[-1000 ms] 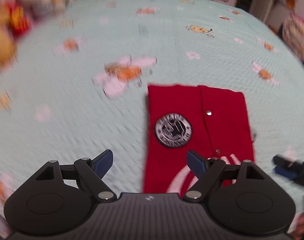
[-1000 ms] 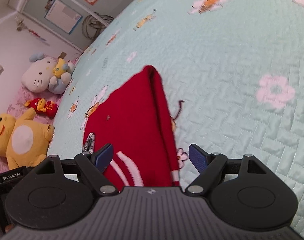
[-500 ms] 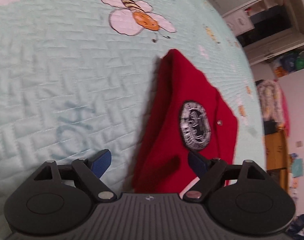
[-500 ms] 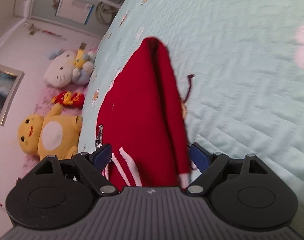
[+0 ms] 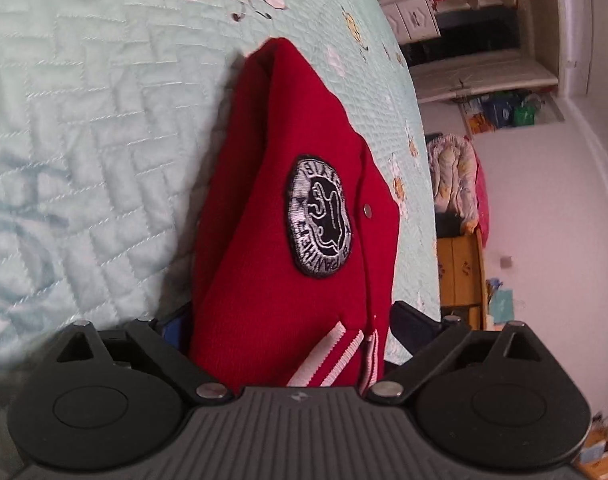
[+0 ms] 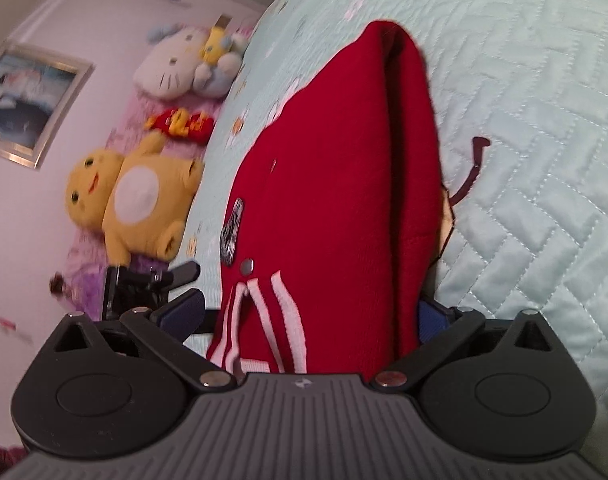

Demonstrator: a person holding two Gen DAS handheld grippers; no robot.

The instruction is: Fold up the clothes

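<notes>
Left wrist: red jacket [image 5: 279, 216] between gripper [image 5: 287, 326] fingers (spread wide).

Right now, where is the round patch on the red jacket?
In the left wrist view the patch sits mid-frame on the folded red jacket, left of a metal snap, above the white stripes.

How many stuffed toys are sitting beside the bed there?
4 that I can make out, all in the right gripper's view: a big yellow one, a small red one, a white cat, and a small yellow-and-blue one leaning against it. Others may be hidden.
</notes>
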